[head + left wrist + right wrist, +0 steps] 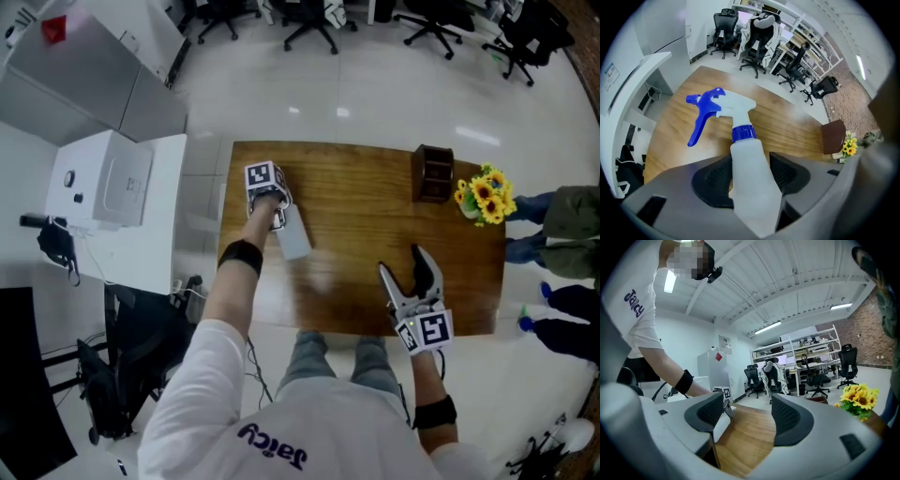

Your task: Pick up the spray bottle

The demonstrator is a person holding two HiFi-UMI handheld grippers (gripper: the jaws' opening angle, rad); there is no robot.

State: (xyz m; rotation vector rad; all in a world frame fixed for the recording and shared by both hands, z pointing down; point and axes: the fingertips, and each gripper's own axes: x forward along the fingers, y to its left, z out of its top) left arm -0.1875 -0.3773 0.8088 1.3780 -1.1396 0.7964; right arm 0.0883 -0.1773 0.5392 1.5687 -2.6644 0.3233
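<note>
Now the left gripper (751, 172) is pinching the spray bottle's (749, 157) white body between both pads, its outstretched arm angling steeply down over the wooden table's (366, 225) left part. The right gripper (401, 264) is hovering level near the front edge, jaws spread, empty.

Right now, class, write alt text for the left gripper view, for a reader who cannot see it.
The left gripper is closed on the body of a translucent white spray bottle with a blue trigger and collar. Behind it are a wooden table, with a brown holder and sunflowers at the right edge, and office chairs beyond.
</note>
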